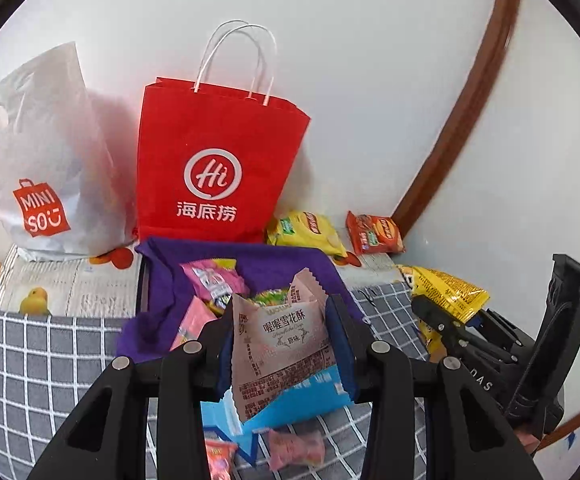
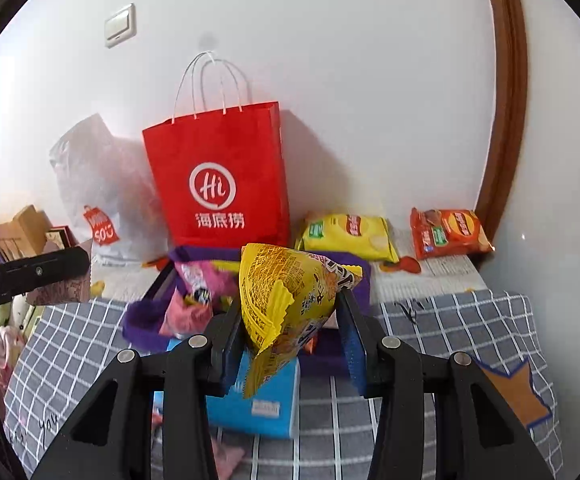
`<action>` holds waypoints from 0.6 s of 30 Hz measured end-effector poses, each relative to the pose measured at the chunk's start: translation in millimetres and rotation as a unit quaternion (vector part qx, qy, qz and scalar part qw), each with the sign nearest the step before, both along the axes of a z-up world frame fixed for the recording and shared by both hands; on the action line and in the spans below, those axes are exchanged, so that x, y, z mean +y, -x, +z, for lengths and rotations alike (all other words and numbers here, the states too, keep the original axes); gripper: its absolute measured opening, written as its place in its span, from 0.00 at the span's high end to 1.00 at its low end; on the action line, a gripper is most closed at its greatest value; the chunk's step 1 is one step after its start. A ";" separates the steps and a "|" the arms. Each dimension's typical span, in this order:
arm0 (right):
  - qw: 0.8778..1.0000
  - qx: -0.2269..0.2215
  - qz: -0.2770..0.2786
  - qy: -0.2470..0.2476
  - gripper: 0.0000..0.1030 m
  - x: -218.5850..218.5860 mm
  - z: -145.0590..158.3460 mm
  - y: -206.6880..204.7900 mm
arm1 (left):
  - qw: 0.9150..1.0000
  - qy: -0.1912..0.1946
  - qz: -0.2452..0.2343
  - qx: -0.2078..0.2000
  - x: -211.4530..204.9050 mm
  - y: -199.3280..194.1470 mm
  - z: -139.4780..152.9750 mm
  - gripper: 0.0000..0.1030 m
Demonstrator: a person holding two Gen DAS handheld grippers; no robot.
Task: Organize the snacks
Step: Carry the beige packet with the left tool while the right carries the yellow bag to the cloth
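My left gripper [image 1: 281,316] is shut on a beige-pink snowflake-pastry packet [image 1: 281,344], held above the checked cloth. My right gripper [image 2: 290,312] is shut on a yellow snack packet [image 2: 285,300]; the same packet [image 1: 446,292] and gripper show at the right of the left wrist view. Behind both lies a purple fabric bin [image 1: 281,264] [image 2: 141,320] with pink packets [image 1: 213,280] [image 2: 197,280] inside. A red paper bag [image 1: 217,160] [image 2: 217,172] stands upright against the wall. Beside it lie a yellow chip bag [image 1: 310,232] [image 2: 350,236] and an orange chip bag [image 1: 374,232] [image 2: 450,232].
A white plastic shopping bag [image 1: 45,160] [image 2: 101,184] leans left of the red bag. A blue box [image 1: 290,404] [image 2: 257,400] and small pink sweets [image 1: 294,448] lie on the grey checked cloth [image 1: 41,360] [image 2: 470,328]. A brown door frame [image 2: 506,100] bounds the right.
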State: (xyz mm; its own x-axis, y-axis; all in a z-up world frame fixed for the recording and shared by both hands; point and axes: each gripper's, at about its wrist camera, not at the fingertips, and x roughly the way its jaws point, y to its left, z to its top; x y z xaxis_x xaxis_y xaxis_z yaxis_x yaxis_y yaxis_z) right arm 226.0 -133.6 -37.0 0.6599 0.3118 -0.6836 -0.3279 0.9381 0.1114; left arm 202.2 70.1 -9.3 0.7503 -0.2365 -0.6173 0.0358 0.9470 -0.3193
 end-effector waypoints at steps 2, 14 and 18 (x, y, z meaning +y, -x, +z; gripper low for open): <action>1.000 0.001 0.002 0.001 0.58 3.6 0.1 -11.1 | 1.000 -0.002 0.001 0.005 3.8 -11.3 -0.1 0.62; 1.000 -0.009 0.022 -0.002 0.58 30.4 3.4 -81.2 | 1.000 0.020 0.008 0.020 29.1 -74.2 2.0 0.62; 1.000 -0.006 0.026 0.004 0.58 36.3 -8.0 -95.5 | 0.999 0.027 0.008 0.020 34.6 -89.9 -0.7 0.62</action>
